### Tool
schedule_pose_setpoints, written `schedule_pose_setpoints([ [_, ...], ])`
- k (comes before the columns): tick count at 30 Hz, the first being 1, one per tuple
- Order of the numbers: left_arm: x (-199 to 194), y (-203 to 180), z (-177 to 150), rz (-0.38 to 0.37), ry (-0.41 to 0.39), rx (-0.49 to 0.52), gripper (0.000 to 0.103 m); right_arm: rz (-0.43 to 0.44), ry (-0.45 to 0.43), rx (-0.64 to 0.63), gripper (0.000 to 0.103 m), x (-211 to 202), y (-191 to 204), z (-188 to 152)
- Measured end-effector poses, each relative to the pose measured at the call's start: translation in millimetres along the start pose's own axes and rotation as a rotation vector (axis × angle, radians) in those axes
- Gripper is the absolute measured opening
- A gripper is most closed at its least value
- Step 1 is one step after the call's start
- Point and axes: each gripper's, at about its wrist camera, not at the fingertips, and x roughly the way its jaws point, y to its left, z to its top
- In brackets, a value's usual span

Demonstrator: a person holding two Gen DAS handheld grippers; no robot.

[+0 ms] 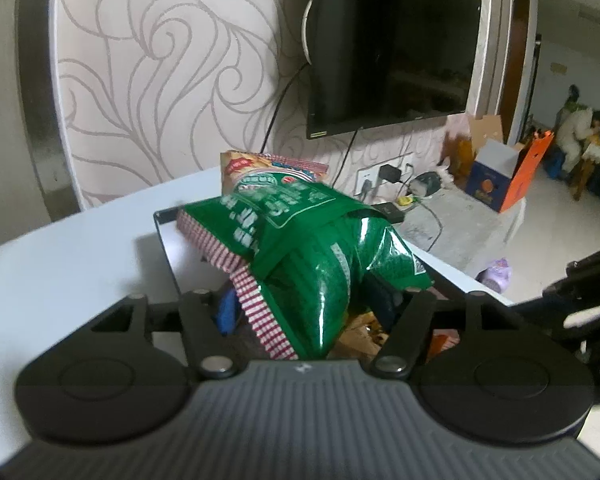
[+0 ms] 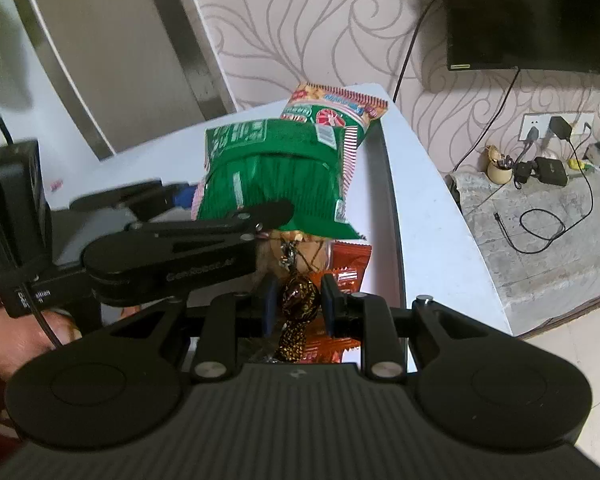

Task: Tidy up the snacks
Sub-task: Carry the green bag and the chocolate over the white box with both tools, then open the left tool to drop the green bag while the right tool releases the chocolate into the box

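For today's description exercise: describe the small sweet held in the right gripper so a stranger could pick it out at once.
Find the white table under the wall-mounted black television. Below the big green crinkled snack bag, the right gripper pinches a small twisted candy in dark brown, gold-speckled foil. Its orange neighbour packet is flat; this one is knobbly.

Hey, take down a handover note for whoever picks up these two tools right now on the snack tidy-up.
Left tool: jaws wide around the green snack bag; can't tell if the pads press on it.
Right tool: shut on a brown-gold wrapped candy.
Things: the green bag lies on the pile in the white tray, with a red-striped bag behind it and an orange packet nearer.
Done: the snacks seem gathered in the tray.
Left: probably place the candy and settle the green bag.
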Motion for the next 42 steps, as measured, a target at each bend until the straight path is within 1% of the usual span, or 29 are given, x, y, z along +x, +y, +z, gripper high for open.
schedule_pose_setpoints([
  [1, 1, 1, 2, 0.01, 0.0, 0.0, 0.072, -0.014, 0.006, -0.024, 0.027, 3, 3, 0],
  [4, -1, 1, 4, 0.024, -0.002, 0.004, 0.073, -0.042, 0.023, -0.078, 0.027, 10, 8, -1],
  [6, 0, -1, 4, 0.036, 0.003, 0.01, 0.074, -0.038, 0.035, -0.083, 0.027, 15, 7, -2],
  [9, -1, -2, 3, 0.063, 0.01, 0.013, 0.079, -0.035, 0.046, -0.091, 0.027, 20, 8, -2],
  [12, -2, 0, 2, 0.065, 0.017, -0.007, 0.08, -0.03, 0.053, -0.1, 0.027, 24, 6, -1],
  [18, -9, -4, 2, 0.094, 0.013, -0.019, 0.079, -0.033, 0.057, -0.118, 0.027, 29, 3, 6],
  [29, -25, -12, -2, 0.144, 0.009, -0.017, 0.079, 0.0, 0.063, -0.147, 0.027, 33, 2, 7],
  [33, -34, -17, -6, 0.155, 0.006, -0.017, 0.079, 0.013, 0.058, -0.173, 0.027, 34, 4, 5],
  [39, -42, -13, -7, 0.182, 0.007, -0.041, 0.08, 0.017, 0.052, -0.2, 0.027, 34, 11, 5],
  [42, -46, -11, -7, 0.176, -0.002, -0.033, 0.08, 0.006, 0.047, -0.216, 0.027, 33, 17, 5],
])
